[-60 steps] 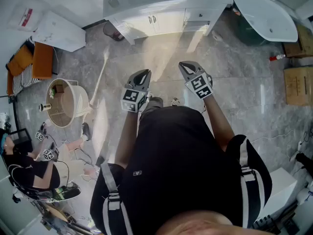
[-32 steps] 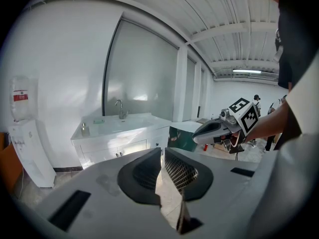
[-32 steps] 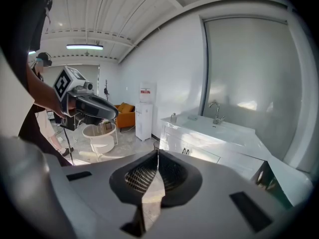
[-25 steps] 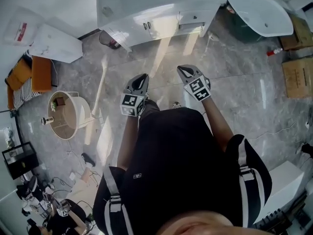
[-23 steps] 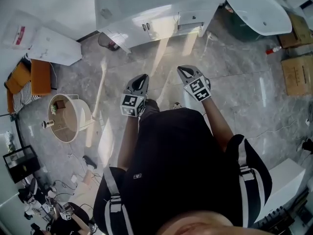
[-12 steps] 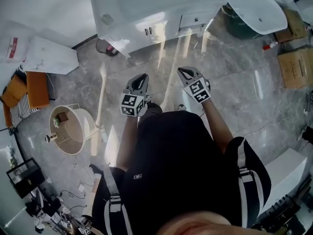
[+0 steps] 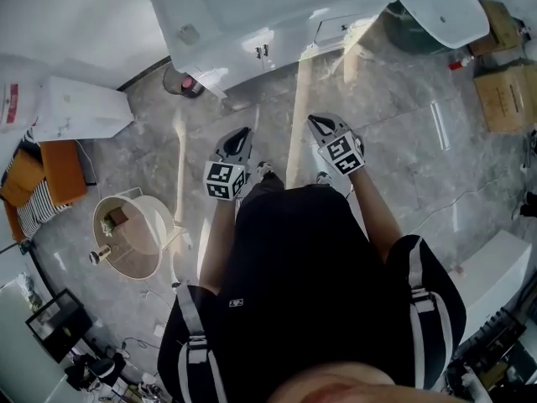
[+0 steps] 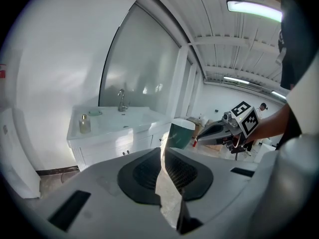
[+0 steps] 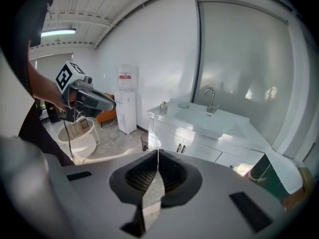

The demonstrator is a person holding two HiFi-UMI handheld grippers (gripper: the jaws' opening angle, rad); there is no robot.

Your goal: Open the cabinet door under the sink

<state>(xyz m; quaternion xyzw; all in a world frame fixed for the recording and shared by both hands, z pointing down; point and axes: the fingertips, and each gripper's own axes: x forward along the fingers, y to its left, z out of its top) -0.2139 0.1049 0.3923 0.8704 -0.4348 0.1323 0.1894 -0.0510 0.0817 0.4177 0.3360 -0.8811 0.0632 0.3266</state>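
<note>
The white sink cabinet (image 7: 252, 32) stands at the top of the head view, its two doors shut, with paired handles (image 7: 263, 51) at the middle. Both grippers hang in front of my body over the grey floor, well short of the cabinet. My left gripper (image 7: 242, 132) is shut with nothing in it, and so is my right gripper (image 7: 316, 122). In the left gripper view the tips (image 8: 163, 151) point at the cabinet doors (image 8: 107, 151) under the faucet (image 8: 121, 99). In the right gripper view the tips (image 9: 158, 152) sit below the door handles (image 9: 180, 148).
A white bathtub (image 7: 445, 7) and a dark green bin (image 7: 403, 23) stand right of the cabinet, with cardboard boxes (image 7: 503, 99) beyond. A small waste bin (image 7: 180, 82) sits at the cabinet's left corner. A round white basin (image 7: 134, 233) and an orange seat (image 7: 63, 170) lie at left.
The cabinet has slid toward the top of the head view and turned slightly, and the floor things at left have shifted down. Both grippers keep the same shut pose before my body.
</note>
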